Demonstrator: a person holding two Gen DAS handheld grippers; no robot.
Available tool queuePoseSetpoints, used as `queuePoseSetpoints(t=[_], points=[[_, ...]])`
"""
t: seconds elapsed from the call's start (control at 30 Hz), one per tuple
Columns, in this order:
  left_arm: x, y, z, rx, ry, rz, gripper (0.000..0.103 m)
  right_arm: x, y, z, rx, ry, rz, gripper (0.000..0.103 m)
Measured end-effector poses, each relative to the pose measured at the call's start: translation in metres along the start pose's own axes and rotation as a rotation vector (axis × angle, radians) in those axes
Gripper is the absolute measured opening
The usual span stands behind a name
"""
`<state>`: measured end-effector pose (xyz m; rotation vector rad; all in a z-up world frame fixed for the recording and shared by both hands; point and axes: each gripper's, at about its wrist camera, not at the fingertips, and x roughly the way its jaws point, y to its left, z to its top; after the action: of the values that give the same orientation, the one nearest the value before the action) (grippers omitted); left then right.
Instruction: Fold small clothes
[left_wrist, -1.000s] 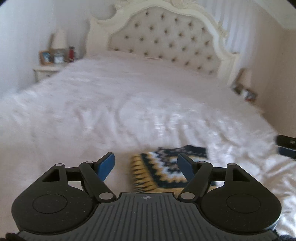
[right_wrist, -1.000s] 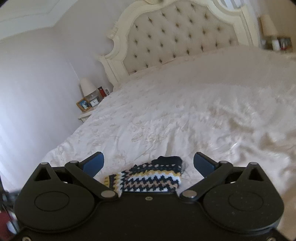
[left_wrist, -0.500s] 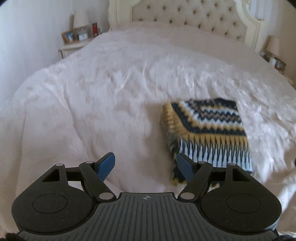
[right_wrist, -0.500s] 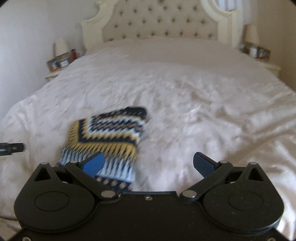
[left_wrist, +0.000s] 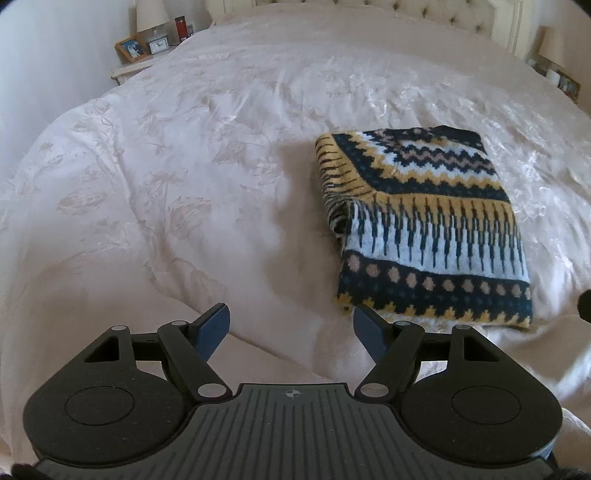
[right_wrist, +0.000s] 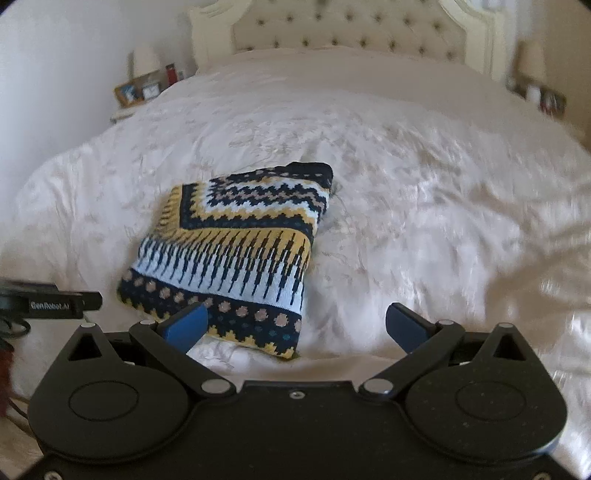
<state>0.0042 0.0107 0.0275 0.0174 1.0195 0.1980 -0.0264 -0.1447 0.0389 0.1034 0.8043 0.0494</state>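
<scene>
Hovering nearest, over the foot of the bed (left_wrist: 155, 206): left gripper (left_wrist: 291, 328), jaws standing wide with only bare cover between the blue pads, nothing gripped, probably because the spread is being kept ready for a thick knit edge. Likewise hanging low, right gripper (right_wrist: 295, 326), jaws equally wide and empty, left pad lying in front of the garment's near hem though whether touching it cannot be told. Lying just beyond both, patterned knit garment (left_wrist: 421, 229), already doubled into a thick rectangle, flat on the cover and toward the near edge, seemingly so both tools are reaching it from either side. Folded edge with loose layers facing the left gripper, likely the place for the next pinch. Standing far back, padded headboard (right_wrist: 343, 33) and a bedside table (left_wrist: 129, 70) bearing a lamp and a framed picture, well apart from the work.
</scene>
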Motion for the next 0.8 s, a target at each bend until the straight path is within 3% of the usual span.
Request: queuePoseSetpoints(t=[0.8], points=[[0.002, -0.004, 0.000, 0.014, 0.026, -0.009, 0.072, 0.015, -0.013, 0.001, 0.078, 0.010, 0.017, 0.102]])
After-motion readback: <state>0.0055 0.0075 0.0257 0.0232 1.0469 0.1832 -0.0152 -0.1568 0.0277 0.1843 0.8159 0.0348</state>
